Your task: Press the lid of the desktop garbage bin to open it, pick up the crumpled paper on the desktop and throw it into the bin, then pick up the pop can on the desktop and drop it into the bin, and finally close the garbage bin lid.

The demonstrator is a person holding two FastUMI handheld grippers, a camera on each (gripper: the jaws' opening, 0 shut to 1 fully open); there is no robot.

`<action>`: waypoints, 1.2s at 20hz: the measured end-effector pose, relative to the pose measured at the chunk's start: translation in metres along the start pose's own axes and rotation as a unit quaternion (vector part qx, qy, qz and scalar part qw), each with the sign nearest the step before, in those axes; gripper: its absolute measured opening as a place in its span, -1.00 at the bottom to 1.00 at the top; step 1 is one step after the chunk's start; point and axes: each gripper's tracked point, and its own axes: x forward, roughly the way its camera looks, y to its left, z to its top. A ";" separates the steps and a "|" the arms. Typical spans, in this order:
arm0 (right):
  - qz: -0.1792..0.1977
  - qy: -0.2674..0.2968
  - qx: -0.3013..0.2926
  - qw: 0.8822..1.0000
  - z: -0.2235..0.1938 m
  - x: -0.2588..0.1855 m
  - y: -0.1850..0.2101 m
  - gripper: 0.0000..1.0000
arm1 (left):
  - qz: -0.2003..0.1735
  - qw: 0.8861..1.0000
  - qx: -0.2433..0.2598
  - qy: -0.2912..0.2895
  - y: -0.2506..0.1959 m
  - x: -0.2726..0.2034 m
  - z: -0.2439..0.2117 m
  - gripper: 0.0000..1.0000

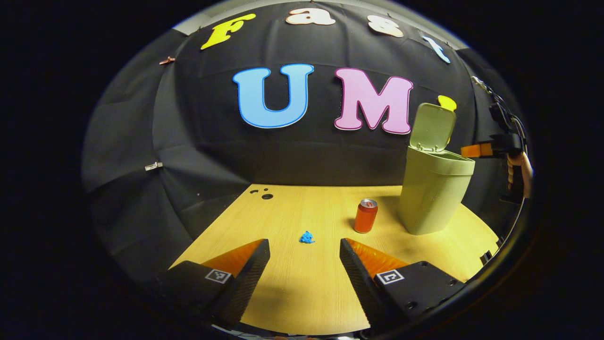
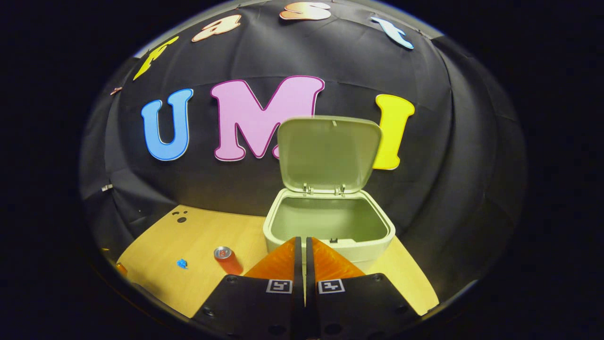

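A pale green bin [image 1: 433, 193] stands at the right of the wooden desktop, its lid [image 1: 432, 126] swung up and open. In the right gripper view the bin [image 2: 329, 231] gapes just ahead, lid [image 2: 328, 153] upright behind it. My right gripper [image 2: 302, 245] is shut with nothing between its fingers, just in front of the bin's front rim. An orange pop can [image 1: 365, 216] stands upright left of the bin. A small blue crumpled paper [image 1: 306, 237] lies ahead of my left gripper [image 1: 305, 248], which is open and low over the desk. The can [image 2: 227, 259] and paper [image 2: 181, 263] lie left of the bin.
The wooden desktop [image 1: 292, 283] has small round holes [image 1: 266, 195] at its far left corner. Black cloth walls close the booth on all sides. The right gripper, held by a hand [image 1: 518, 170], shows beside the bin's top in the left gripper view.
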 end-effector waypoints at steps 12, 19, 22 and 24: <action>-0.008 0.045 0.025 0.999 -0.050 -0.039 0.002 -0.89 | -0.009 1.000 0.017 0.016 0.004 0.029 -0.001 0.92; -0.010 0.085 0.026 0.996 -0.074 -0.037 0.002 -0.89 | -0.006 1.000 -0.005 0.030 0.005 0.072 0.003 0.92; 0.007 0.105 0.043 0.994 -0.086 -0.032 0.012 -0.65 | -0.006 0.999 -0.016 0.039 0.006 0.091 0.000 0.92; 0.019 0.114 0.041 0.992 -0.094 -0.032 0.017 -0.19 | -0.012 0.998 -0.026 0.055 0.006 0.104 -0.007 0.92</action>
